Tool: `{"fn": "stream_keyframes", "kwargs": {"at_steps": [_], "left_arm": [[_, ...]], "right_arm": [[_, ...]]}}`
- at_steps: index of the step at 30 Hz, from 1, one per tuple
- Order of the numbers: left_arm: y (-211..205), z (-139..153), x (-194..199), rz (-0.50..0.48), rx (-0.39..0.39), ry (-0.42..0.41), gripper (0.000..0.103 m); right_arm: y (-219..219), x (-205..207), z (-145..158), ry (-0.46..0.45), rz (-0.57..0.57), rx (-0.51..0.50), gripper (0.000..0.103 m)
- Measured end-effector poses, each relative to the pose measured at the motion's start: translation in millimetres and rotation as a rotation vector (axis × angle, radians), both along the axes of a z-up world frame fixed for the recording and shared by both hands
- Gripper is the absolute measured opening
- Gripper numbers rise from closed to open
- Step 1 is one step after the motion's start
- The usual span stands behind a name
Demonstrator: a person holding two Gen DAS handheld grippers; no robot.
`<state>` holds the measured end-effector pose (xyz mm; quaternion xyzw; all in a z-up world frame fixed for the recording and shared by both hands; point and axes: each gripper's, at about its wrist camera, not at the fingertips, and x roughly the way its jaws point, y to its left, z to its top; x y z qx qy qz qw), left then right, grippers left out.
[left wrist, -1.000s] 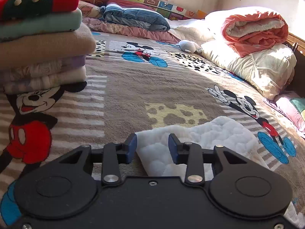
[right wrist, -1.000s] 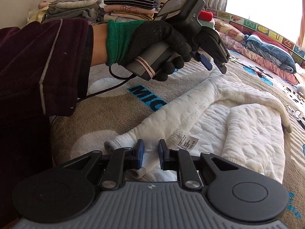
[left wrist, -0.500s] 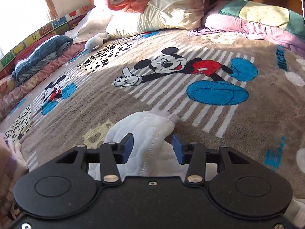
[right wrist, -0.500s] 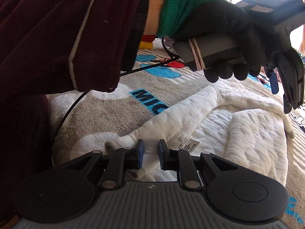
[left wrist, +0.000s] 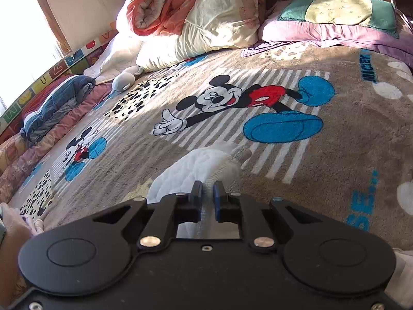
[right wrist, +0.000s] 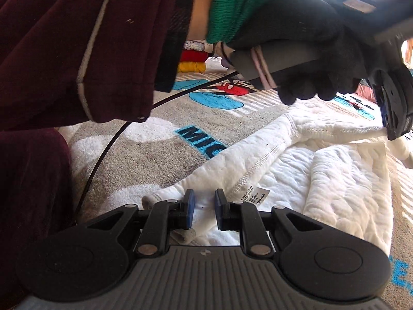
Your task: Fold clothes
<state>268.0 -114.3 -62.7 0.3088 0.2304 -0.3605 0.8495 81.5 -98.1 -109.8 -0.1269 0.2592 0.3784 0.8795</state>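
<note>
Beyond the printed mouse figure [left wrist: 222, 100] on the brown plush bed blanket [left wrist: 322, 170], as the left wrist view has it, a heap of rolled quilts fills the far end of the bed. Nearer than that figure lies the white quilted cotton garment [left wrist: 196, 165], a folded edge of it running between the blue pads of the left tool [left wrist: 207, 192]. Its jaws are closing to a narrow slot with the fabric caught between them. The bite looks shallow, taken right at the stitched hem; if the layer is thin there, a pull could slip it free and let the fold drop open.

From the right wrist view, the same garment [right wrist: 343, 180] spreads over the blanket [right wrist: 160, 160] just right of the blue lettering, one sleeve lying toward the right tool [right wrist: 204, 204]. That tool stands at a narrow gap with white cloth between its pads; whether they press it I cannot tell. A gloved hand [right wrist: 304, 59] holds the left tool [right wrist: 392, 118] above the far edge. Its black cable [right wrist: 108, 144] trails low and could snag the sleeve.
</note>
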Motion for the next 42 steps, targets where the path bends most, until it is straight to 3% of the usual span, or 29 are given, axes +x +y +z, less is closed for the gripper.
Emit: {"fn": "stream_keyframes", "kwargs": {"at_steps": [4, 11, 14, 16, 19, 22, 24, 31, 34, 37, 39, 42], "left_arm": [[5.4, -16.5, -6.7, -0.073, 0.014, 0.056, 0.008], [18.0, -20.7, -11.8, -0.059, -0.034, 0.096, 0.01], [51.7, -0.6, -18.3, -0.017, -0.149, 0.104, 0.011], [87.9, 11.6, -20.0, 0.088, -0.255, 0.078, 0.011], [142.0, 14.8, -8.1, 0.364, -0.362, 0.032, 0.011], [171.9, 1.4, 11.1, 0.601, -0.393, 0.036, 0.011], [178.1, -9.8, 24.2, 0.678, -0.39, 0.059, 0.011], [159.5, -36.4, 61.2, 0.579, -0.418, 0.203, 0.008], [140.8, -43.1, 64.1, 0.509, -0.343, 0.196, 0.008], [142.4, -39.5, 67.3, 0.484, -0.33, 0.179, 0.008], [156.7, -33.7, 72.2, 0.505, -0.419, 0.204, 0.008], [162.0, -34.6, 80.2, 0.513, -0.454, 0.228, 0.008]], "right_arm": [[0.0, 0.0, -2.7, -0.005, 0.0, -0.001, 0.019], [2.9, -1.1, -2.6, -0.012, -0.005, -0.01, 0.019], [3.3, -1.3, -3.1, -0.014, -0.005, -0.012, 0.019], [3.6, -1.3, -3.2, -0.014, -0.004, -0.012, 0.019], [2.5, -1.7, -3.8, -0.015, -0.004, -0.008, 0.019], [1.4, -2.2, -4.4, -0.017, -0.003, -0.004, 0.019], [1.5, -1.8, -5.2, -0.016, -0.004, -0.002, 0.019], [3.0, 0.1, -6.1, -0.017, -0.003, -0.001, 0.019], [3.2, 0.2, -6.6, -0.018, -0.003, 0.003, 0.019], [3.0, 0.4, -7.0, -0.019, -0.001, 0.006, 0.019], [3.1, 0.8, -7.5, -0.017, 0.001, 0.01, 0.019], [3.2, 1.4, -8.6, -0.016, 0.002, 0.012, 0.019]]}}
